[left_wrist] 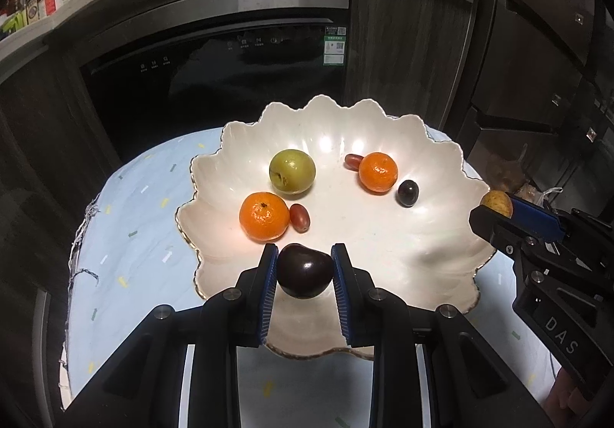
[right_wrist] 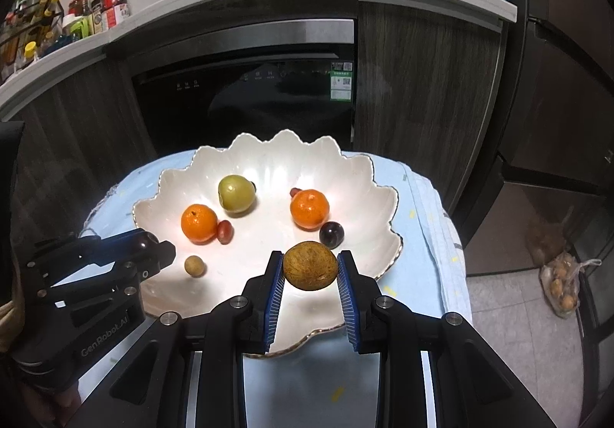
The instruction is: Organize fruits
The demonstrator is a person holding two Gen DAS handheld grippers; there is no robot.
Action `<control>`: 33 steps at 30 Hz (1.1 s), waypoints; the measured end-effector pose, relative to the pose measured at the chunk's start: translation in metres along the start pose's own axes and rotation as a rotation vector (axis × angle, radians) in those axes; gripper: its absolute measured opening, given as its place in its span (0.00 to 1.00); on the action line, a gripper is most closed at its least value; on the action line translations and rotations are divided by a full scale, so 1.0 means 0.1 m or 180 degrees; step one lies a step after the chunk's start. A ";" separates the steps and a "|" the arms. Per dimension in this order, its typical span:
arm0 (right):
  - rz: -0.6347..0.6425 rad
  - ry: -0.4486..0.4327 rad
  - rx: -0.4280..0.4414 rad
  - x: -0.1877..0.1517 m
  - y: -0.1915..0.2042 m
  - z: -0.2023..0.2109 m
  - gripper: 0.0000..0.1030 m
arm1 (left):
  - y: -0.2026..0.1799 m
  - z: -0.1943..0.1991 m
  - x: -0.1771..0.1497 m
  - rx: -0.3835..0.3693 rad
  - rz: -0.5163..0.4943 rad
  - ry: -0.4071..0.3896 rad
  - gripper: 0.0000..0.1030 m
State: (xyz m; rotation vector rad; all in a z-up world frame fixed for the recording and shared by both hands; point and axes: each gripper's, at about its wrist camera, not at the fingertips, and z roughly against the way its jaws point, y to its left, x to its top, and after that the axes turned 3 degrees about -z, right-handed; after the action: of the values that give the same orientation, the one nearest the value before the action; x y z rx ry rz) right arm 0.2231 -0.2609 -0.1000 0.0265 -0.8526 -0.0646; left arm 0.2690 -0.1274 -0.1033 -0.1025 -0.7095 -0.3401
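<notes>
A white scalloped bowl (left_wrist: 441, 167) (right_wrist: 368, 175) sits on a light blue cloth. Inside lie two oranges (left_wrist: 264, 216) (left_wrist: 378, 172), a green fruit (left_wrist: 292, 171), a red grape (left_wrist: 299, 218), another red grape (left_wrist: 353, 160) and a dark grape (left_wrist: 407, 193). A small brown fruit (right_wrist: 194, 266) shows only in the right wrist view. My left gripper (left_wrist: 305, 251) (right_wrist: 153, 242) is shut on a dark purple fruit (left_wrist: 305, 270) above the bowl's near side. My right gripper (right_wrist: 311, 257) (left_wrist: 495, 207) is shut on a round brown fruit (right_wrist: 310, 265) (left_wrist: 497, 202) over the bowl's right rim.
The cloth-covered table (left_wrist: 126, 236) ends close behind the bowl. A dark built-in appliance (right_wrist: 245, 102) and wood cabinets stand beyond it. Bottles (right_wrist: 107, 6) line the counter above. A bag of produce (right_wrist: 560, 286) lies on the floor at right.
</notes>
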 end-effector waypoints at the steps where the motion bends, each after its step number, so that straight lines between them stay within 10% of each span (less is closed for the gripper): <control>1: 0.0004 0.0022 0.0006 0.00 0.00 -0.02 0.29 | 0.00 -0.02 0.00 -0.0003 0.0001 0.0010 0.28; 10: 0.0026 0.0160 -0.0007 -0.03 0.02 -0.15 0.29 | 0.01 -0.12 -0.04 -0.0036 -0.0032 0.0107 0.30; 15: 0.0003 0.0201 -0.0019 -0.05 0.02 -0.14 0.30 | 0.01 -0.04 -0.05 0.0007 -0.0023 0.0033 0.62; 20: -0.0002 0.0106 -0.0085 -0.02 0.01 -0.06 0.63 | 0.03 0.01 -0.03 0.0024 -0.0025 0.0021 0.66; 33: -0.0065 -0.0071 -0.0200 0.04 0.04 0.22 0.69 | 0.12 0.39 -0.05 0.0123 0.0073 -0.0148 0.86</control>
State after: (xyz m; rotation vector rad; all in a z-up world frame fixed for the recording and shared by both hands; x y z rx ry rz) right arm 0.2092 -0.2568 -0.0819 -0.0246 -0.8722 -0.1111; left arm 0.2454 -0.1069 -0.0773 -0.0819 -0.7600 -0.3027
